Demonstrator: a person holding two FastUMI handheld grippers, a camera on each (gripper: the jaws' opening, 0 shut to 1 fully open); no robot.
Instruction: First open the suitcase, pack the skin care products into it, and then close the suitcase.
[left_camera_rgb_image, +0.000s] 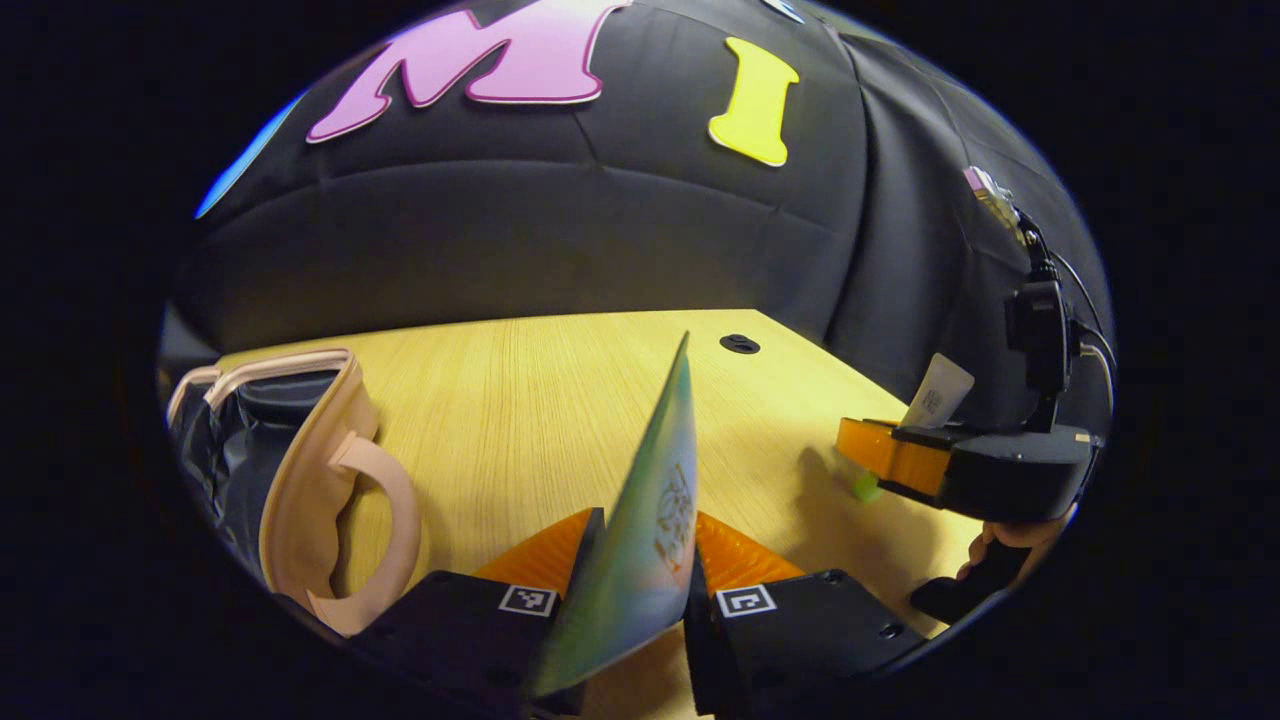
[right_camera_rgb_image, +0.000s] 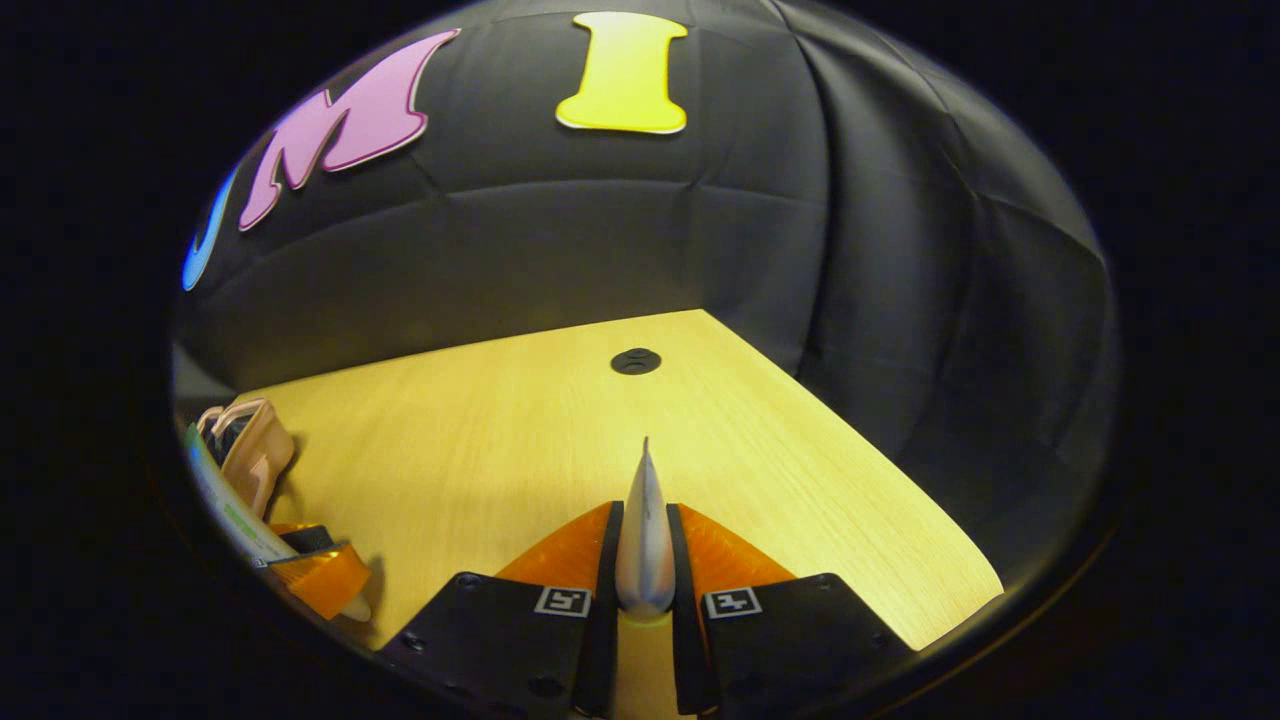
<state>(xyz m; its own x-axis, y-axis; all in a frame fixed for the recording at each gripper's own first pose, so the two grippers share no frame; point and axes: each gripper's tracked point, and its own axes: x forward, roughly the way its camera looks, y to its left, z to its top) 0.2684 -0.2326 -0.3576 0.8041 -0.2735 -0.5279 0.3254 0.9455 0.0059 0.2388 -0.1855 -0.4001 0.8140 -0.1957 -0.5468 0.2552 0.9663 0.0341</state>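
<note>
In the left gripper view my left gripper (left_camera_rgb_image: 645, 560) is shut on a flat green and blue sachet (left_camera_rgb_image: 650, 500) that stands edge-up between the orange fingers. The pink suitcase (left_camera_rgb_image: 320, 480) lies open at the left on the table, its dark lining and handle showing. Farther right, the right gripper (left_camera_rgb_image: 890, 455) holds a white tube (left_camera_rgb_image: 938, 392) with a green cap, a hand beneath it. In the right gripper view my right gripper (right_camera_rgb_image: 645, 565) is shut on that white tube (right_camera_rgb_image: 645, 530), seen end-on. The suitcase (right_camera_rgb_image: 250, 450) and the left gripper (right_camera_rgb_image: 320, 575) with the sachet sit at the far left.
The light wooden table (left_camera_rgb_image: 540, 390) has a round black cable hole (left_camera_rgb_image: 739, 344) near its back edge, seen again as the cable hole (right_camera_rgb_image: 635, 361) in the right gripper view. Black cloth walls close in behind and to the right.
</note>
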